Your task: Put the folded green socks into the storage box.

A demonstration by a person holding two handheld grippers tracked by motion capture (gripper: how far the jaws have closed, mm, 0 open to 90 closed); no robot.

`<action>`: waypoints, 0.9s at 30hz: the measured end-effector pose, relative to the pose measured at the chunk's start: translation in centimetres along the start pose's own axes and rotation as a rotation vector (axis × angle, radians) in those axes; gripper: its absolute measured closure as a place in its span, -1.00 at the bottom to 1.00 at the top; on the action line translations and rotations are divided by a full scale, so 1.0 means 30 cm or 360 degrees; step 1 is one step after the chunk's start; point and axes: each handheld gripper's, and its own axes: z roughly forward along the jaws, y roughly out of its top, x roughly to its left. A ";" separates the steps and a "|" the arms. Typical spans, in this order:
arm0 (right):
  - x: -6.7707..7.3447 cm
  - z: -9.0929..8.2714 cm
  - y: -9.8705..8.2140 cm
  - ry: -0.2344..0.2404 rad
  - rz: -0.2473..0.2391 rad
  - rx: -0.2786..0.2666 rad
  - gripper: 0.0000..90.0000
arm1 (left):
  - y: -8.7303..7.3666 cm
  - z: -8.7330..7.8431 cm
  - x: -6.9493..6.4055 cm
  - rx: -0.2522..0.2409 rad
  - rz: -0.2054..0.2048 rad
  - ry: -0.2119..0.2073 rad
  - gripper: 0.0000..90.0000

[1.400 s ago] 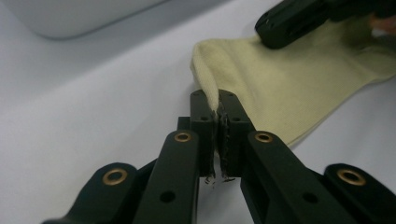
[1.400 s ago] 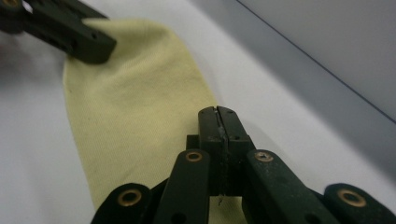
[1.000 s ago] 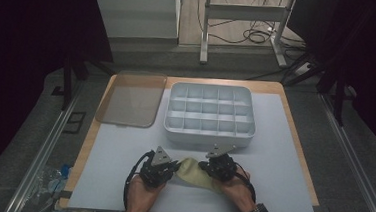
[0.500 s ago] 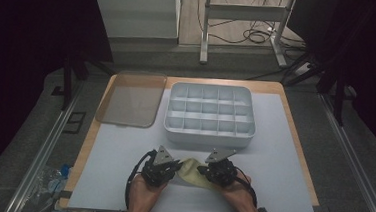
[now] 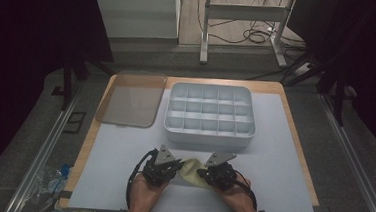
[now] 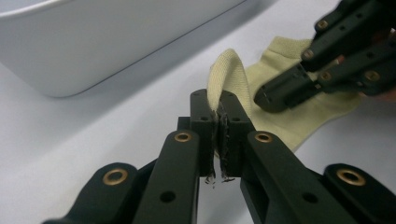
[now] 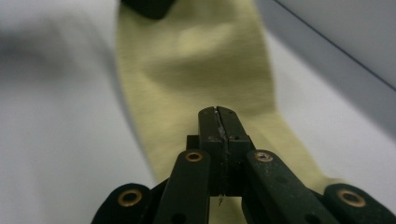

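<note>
A pale yellow cloth (image 5: 190,170) lies on the white mat near the table's front edge, between my two grippers. My left gripper (image 5: 177,166) is shut on one edge of the cloth (image 6: 233,70), which stands up in a fold from its jaws (image 6: 218,109). My right gripper (image 5: 203,173) is shut, and its tip (image 6: 268,95) rests over the flat part of the cloth. In the right gripper view the shut jaws (image 7: 218,112) point along the cloth (image 7: 196,70), with no fabric seen between them.
A white box (image 5: 206,137) divided into several empty compartments stands just beyond the grippers. Its wall (image 6: 93,42) is close to the left gripper. A clear brownish lid (image 5: 129,99) lies at the back left. A person's hands hold both grippers at the front edge.
The right gripper has edged slightly toward the near edge of the table. The left gripper has kept still with the cloth in its jaws.
</note>
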 end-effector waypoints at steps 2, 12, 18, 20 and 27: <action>0.016 -0.005 -0.001 0.0007 -0.0013 0.0005 0.99 | 0.005 -0.001 -0.003 -0.0010 -0.0003 0.0000 0.92; 0.035 -0.008 -0.032 0.0043 0.0000 -0.0001 0.99 | 0.037 -0.001 -0.028 -0.0013 0.0033 0.0004 0.92; 0.045 -0.005 -0.033 0.0015 -0.0039 0.0002 0.99 | 0.064 0.001 -0.045 -0.0007 0.0082 0.0002 0.92; 0.047 -0.006 -0.031 0.0013 -0.0034 0.0008 0.99 | 0.070 0.004 -0.051 0.0000 0.0092 0.0009 0.92; 0.069 -0.010 -0.036 0.0049 -0.0044 -0.0003 0.99 | 0.080 0.010 -0.056 0.0008 0.0106 0.0003 0.92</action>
